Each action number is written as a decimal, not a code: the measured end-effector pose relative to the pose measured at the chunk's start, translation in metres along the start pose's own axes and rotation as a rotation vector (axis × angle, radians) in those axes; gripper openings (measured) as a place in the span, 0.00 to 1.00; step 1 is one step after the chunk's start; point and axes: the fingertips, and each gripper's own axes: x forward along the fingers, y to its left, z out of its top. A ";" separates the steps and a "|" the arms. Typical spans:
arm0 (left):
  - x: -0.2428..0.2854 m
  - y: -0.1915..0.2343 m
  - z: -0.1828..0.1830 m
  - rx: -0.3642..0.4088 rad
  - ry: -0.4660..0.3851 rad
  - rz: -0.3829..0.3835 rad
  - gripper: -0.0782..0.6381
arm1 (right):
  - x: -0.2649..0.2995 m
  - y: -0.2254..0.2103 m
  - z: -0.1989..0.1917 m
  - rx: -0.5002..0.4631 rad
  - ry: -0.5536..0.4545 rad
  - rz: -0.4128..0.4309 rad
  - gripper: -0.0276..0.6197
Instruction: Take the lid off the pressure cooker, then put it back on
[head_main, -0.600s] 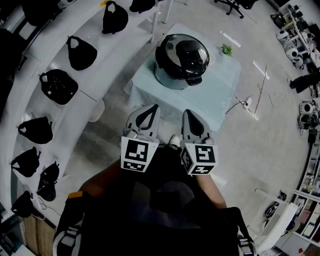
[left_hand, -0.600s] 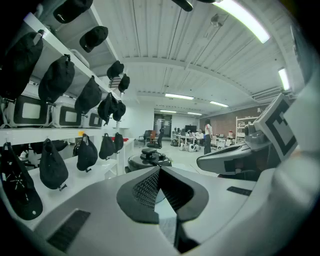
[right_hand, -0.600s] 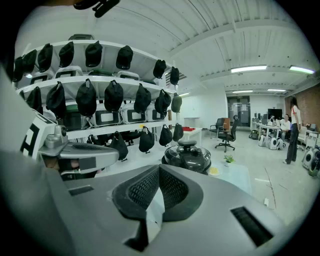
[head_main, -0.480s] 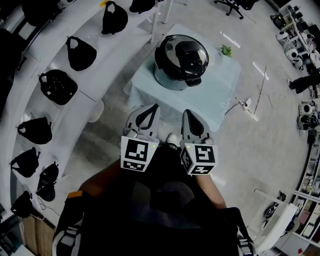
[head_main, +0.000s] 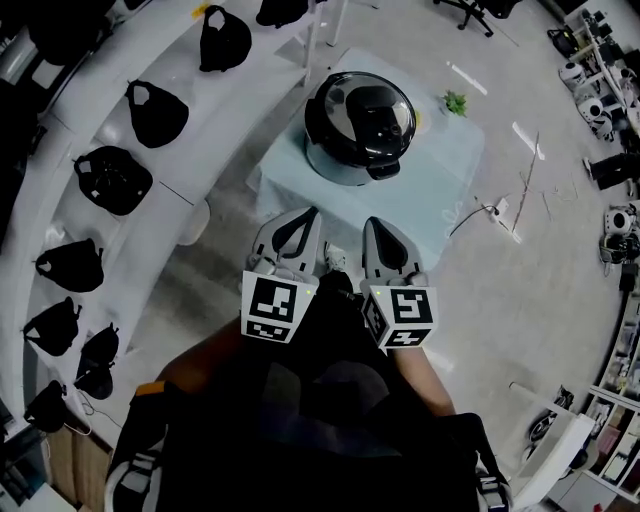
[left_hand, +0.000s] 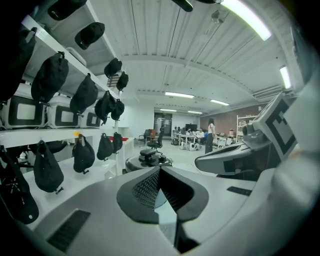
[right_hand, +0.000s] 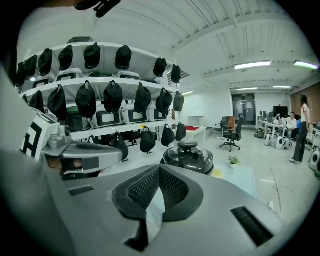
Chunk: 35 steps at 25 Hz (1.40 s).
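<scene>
The pressure cooker (head_main: 360, 118) stands on a small table (head_main: 450, 170) covered with a pale blue cloth. Its dark glossy lid with a black handle (head_main: 372, 105) sits on the pot. My left gripper (head_main: 300, 213) and right gripper (head_main: 378, 222) hang side by side close to my body, short of the table's near edge, and touch nothing. Both are shut with nothing between the jaws. The cooker (left_hand: 148, 159) shows just past the tips in the left gripper view, and the cooker (right_hand: 187, 159) stands ahead in the right gripper view.
A small green plant (head_main: 455, 101) sits at the table's far right corner. Curved white shelves (head_main: 200, 120) with several black bags (head_main: 110, 178) run along the left. A cable (head_main: 480, 212) lies on the floor right of the table. People (right_hand: 301, 127) stand far off.
A white shoe below the grippers has stepped forward towards the table, and the view has shifted slightly. Both grippers keep the same shut pose.
</scene>
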 end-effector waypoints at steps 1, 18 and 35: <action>0.004 0.001 0.002 -0.003 0.001 0.005 0.12 | 0.003 -0.002 0.002 -0.001 0.003 0.017 0.06; 0.092 0.041 0.041 -0.051 0.030 0.163 0.12 | 0.092 -0.057 0.066 -0.293 -0.021 0.421 0.30; 0.155 0.090 0.043 -0.130 0.108 0.354 0.12 | 0.204 -0.103 0.080 -0.592 0.041 0.866 0.50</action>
